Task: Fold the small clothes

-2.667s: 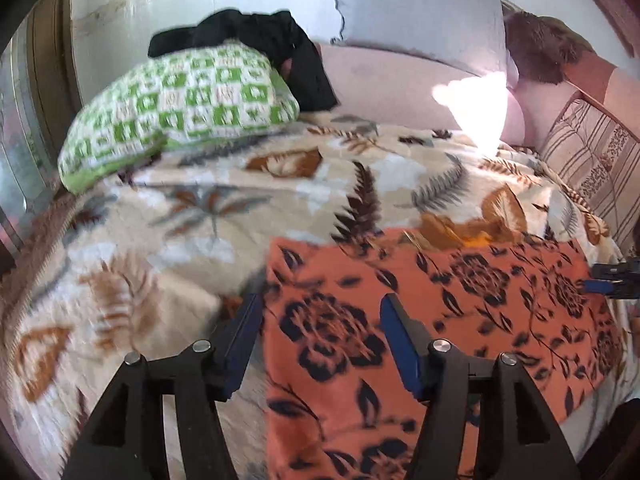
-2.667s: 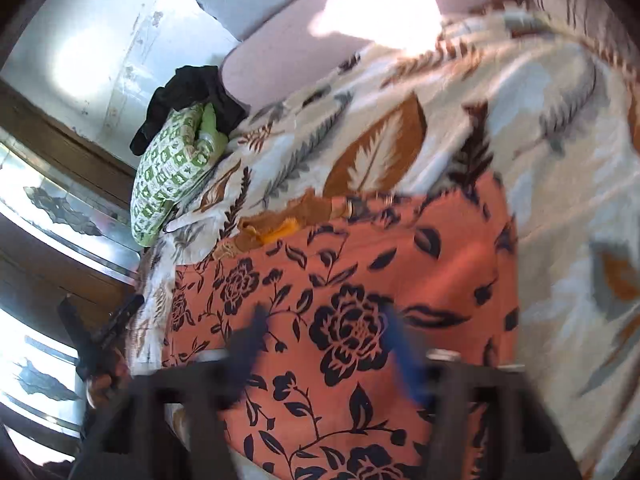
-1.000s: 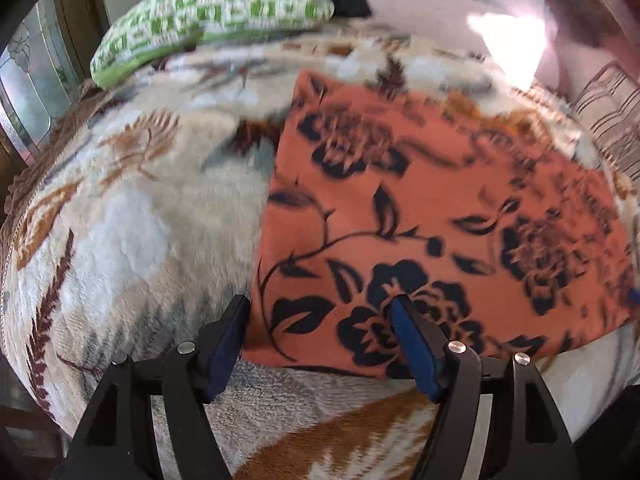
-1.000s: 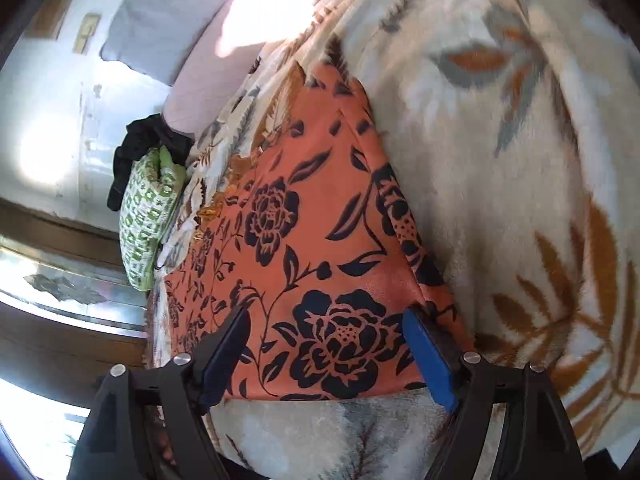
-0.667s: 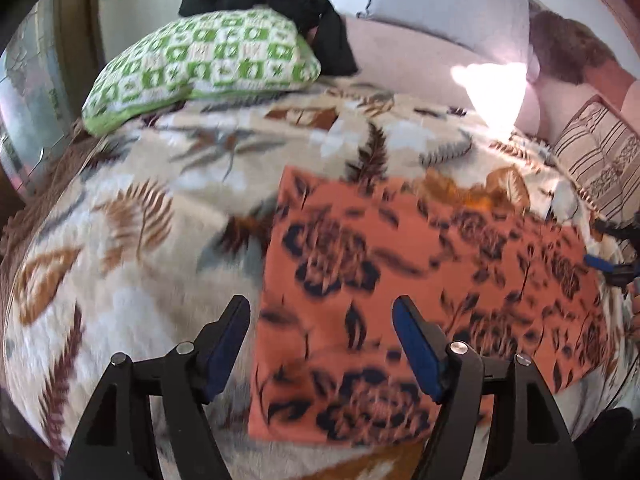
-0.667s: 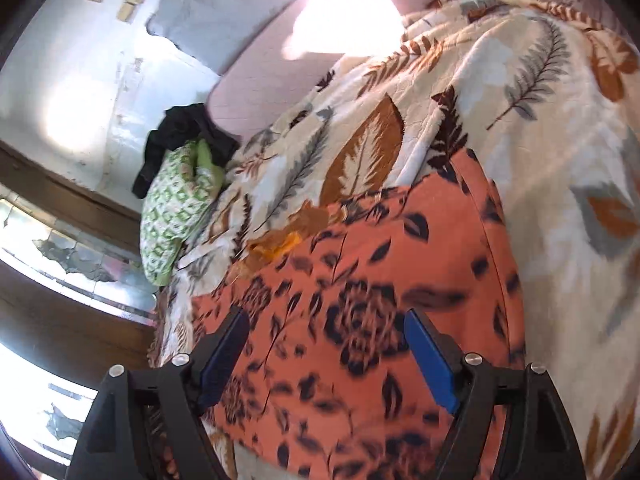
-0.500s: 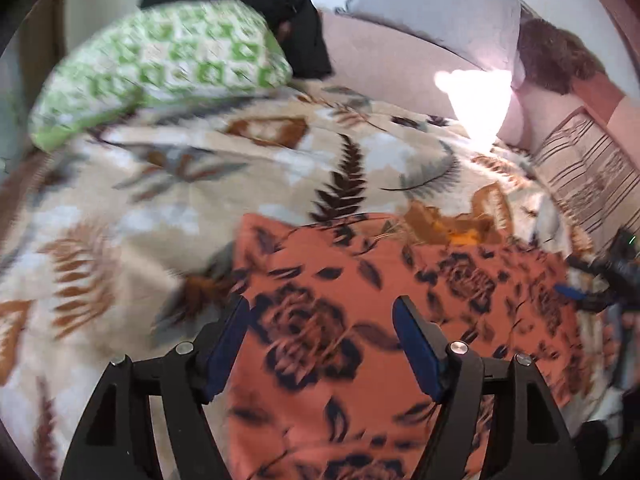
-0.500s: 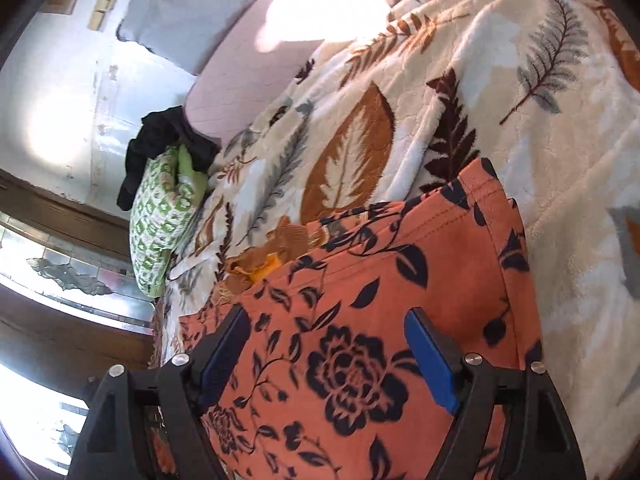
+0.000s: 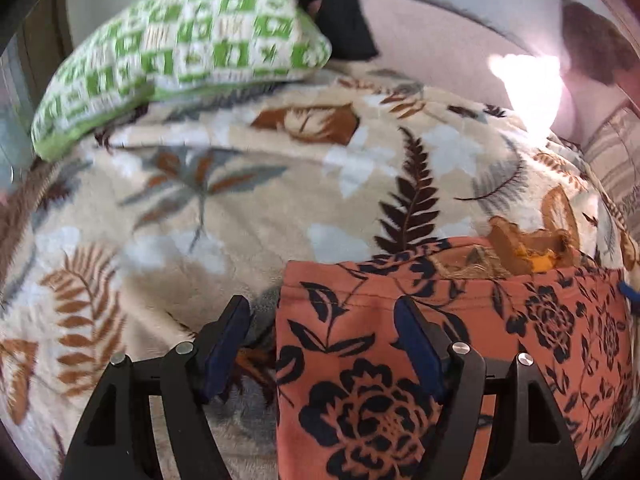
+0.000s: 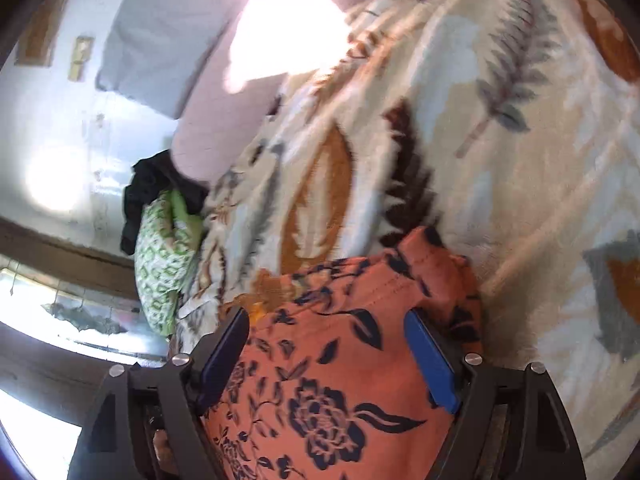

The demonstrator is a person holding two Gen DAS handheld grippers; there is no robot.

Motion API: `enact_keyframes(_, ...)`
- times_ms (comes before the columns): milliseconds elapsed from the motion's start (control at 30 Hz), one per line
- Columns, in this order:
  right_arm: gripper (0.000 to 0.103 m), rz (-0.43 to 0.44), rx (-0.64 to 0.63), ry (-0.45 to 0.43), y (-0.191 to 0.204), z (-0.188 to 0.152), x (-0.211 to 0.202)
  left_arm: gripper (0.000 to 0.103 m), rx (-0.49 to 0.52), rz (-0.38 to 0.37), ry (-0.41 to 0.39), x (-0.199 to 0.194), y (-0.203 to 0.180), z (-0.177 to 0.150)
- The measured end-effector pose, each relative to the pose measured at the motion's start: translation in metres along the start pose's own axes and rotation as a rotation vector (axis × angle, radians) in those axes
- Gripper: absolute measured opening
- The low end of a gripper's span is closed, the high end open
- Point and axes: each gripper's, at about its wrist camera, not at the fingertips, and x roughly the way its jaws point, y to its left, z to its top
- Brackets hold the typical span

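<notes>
Both tools gape, nothing clamped: left tool [image 9: 320,332], right tool [image 10: 326,344] over orange floral garment [image 9: 460,360]. Pinch its far corners squarely, one layer.

leaf-print blanket [image 9: 248,216], green checked pillow [image 9: 180,52], perhaps dark clothing [image 9: 340,28]

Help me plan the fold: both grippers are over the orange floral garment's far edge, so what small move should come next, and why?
Probably lower both and close on that far edge. The left gripper and right gripper stand open, each straddling a far corner of the orange floral garment, which lies flat on the leaf-print blanket, not yet gripped.
</notes>
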Motion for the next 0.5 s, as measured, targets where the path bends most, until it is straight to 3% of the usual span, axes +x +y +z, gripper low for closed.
enact_keyframes(133, 0.082, -0.056, 0.073, -0.005, -0.023, 0.014, 0.013, 0.076, -0.010, -0.056, -0.023, -0.032, -0.007, -0.017)
enact_keyframes(200, 0.082, -0.018, 0.152, -0.057, -0.030, 0.011, 0.002, 0.076, -0.009, -0.086, -0.040, -0.049, -0.010, -0.030)
enact_keyframes(267, 0.082, -0.029, 0.082, -0.068, -0.011, 0.000, -0.015, 0.076, -0.012, -0.101, -0.055, -0.065, -0.011, -0.044)
enact_keyframes(367, 0.082, -0.022, -0.010, -0.031, 0.019, -0.034, -0.040, 0.076, -0.017, -0.125, -0.056, -0.083, -0.012, -0.071)
enact_keyframes(500, 0.082, 0.032, -0.027, -0.001, 0.028, -0.097, -0.066, 0.076, -0.040, -0.133, -0.029, -0.093, -0.008, -0.109)
